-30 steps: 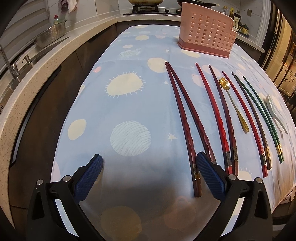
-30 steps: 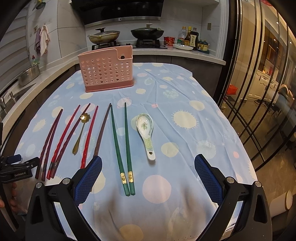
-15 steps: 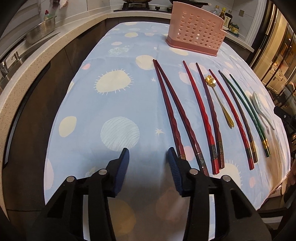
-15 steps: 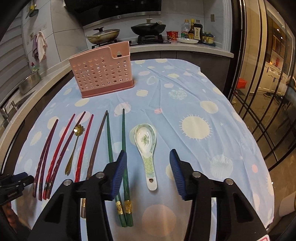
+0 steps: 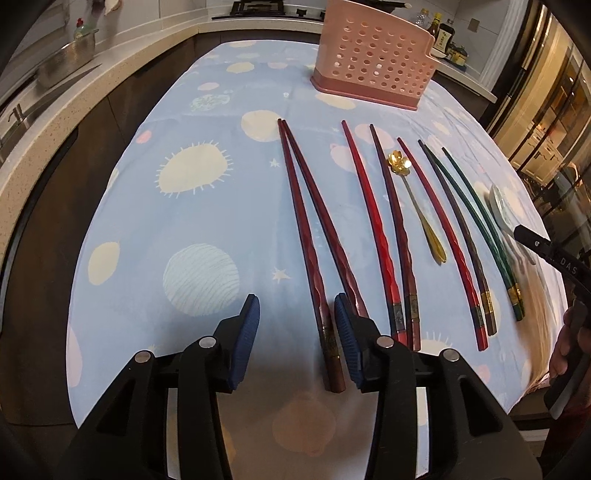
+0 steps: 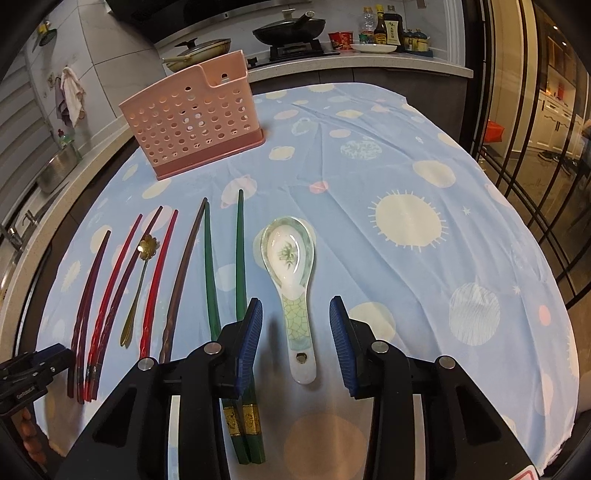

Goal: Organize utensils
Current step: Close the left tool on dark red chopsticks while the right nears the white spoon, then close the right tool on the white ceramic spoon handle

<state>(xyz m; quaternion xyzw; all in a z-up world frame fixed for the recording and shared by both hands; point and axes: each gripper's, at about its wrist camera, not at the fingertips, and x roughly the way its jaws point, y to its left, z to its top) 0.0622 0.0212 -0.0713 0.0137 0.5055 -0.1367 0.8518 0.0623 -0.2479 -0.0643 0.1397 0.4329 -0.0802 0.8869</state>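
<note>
1. Lying flat on the worktop's blue spotted cloth (image 6: 388, 155), the utensils form a row: a dark red chopstick pair (image 5: 314, 236), a red and maroon pair (image 5: 384, 236), a gold flower-headed spoon (image 5: 417, 203), a red chopstick (image 5: 439, 236) and a brown chopstick (image 5: 458, 236) side by side, a green chopstick pair (image 6: 225, 273), then a ceramic soup spoon (image 6: 291, 266).
2. The left hand-held gripper (image 5: 297, 343) stands partly open and holds nothing; its blue pads sit low over the near ends of the dark red pair. One stick's end lies between the pads; the other passes under the right pad (image 5: 347, 347). Whether the pads touch the sticks, I cannot tell.
3. The right hand-held gripper (image 6: 295, 339) is likewise partly open and grips nothing. The soup spoon's handle lies between its pads, clear of both; the left pad (image 6: 249, 343) overlaps the green pair.
4. A pink perforated utensil holder (image 6: 192, 114) stands upright at the far side of the cloth, well apart from the row.
5. Beyond it are a stove with pans (image 6: 288, 29) and bottles (image 6: 384, 26); a sink (image 5: 22, 110) lies to the left.
</note>
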